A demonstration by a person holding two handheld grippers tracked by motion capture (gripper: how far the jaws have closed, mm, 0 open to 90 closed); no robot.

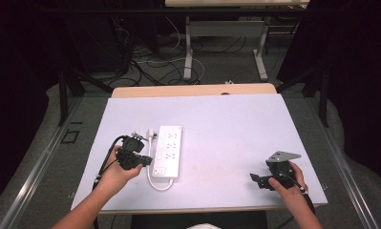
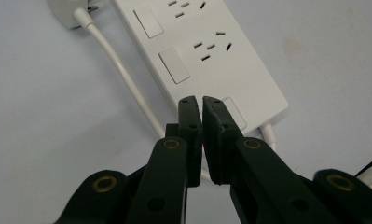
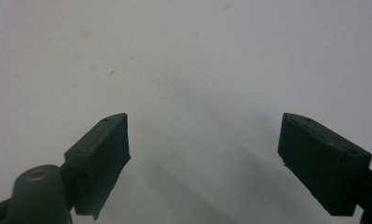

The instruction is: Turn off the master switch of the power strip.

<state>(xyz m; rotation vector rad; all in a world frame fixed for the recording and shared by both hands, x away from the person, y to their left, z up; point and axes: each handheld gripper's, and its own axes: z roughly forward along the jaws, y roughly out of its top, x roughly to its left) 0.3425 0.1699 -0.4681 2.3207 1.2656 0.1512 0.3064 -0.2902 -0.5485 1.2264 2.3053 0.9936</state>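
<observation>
The table [image 1: 236, 124] holds a power strip [image 1: 169, 149] left of centre, its plug [image 1: 151, 131] loose at the far end, apparently not yet plugged in. Left gripper [image 2: 201, 105] hovers over the strip's near end, jaws almost together, holding nothing; right gripper [image 3: 204, 140] is spread, near right.

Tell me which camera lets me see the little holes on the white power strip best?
The left gripper view. The power strip is close there, so its socket slots and switches look big and sharp just beyond the left claw. In the high view the strip is small, though you see its full length and cord. The right gripper view looks at bare table.
</observation>
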